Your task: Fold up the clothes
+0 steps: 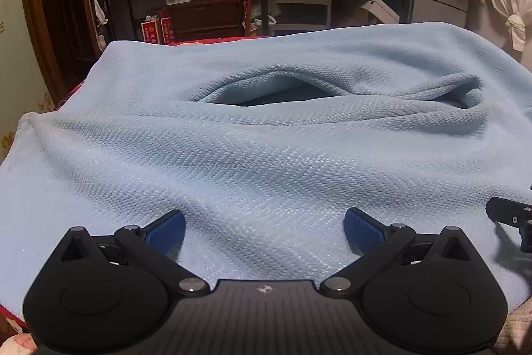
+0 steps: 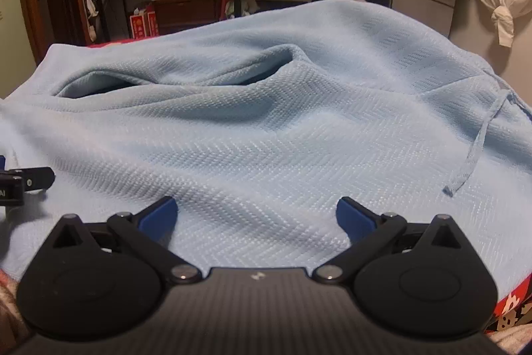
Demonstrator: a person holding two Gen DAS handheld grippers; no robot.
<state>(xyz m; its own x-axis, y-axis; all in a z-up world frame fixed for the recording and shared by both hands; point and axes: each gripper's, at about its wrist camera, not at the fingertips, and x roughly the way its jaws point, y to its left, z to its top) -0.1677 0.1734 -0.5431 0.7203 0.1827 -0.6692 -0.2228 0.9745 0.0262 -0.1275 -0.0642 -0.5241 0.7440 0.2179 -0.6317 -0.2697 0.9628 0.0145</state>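
In the left wrist view, my left gripper (image 1: 264, 230) stood wide, blue pads (image 1: 168, 230) well apart and gripping nothing, tilted down over the near part of the light blue garment (image 1: 266, 155). The risk I judged here was pinching one layer only: the knit lay in soft ripples just ahead of the pads, and farther off a fold gaped open (image 1: 266, 95), so a shallow bite could lift the top layer and drag the rest askew. The garment covered the red patterned bed cover (image 1: 10, 320), whose bare corner showed at the lower left; the garment's near edge ran under the gripper. My right gripper's black finger (image 1: 508, 213) showed at the right edge. In the right wrist view, my right gripper (image 2: 256, 218) was likewise wide and empty, above the cloth just beyond its pads. A loose drawstring (image 2: 472, 152) trailed to the right; I thought it could snag or end up folded in crooked. The bed cover (image 2: 512, 311) peeked out at the lower right.
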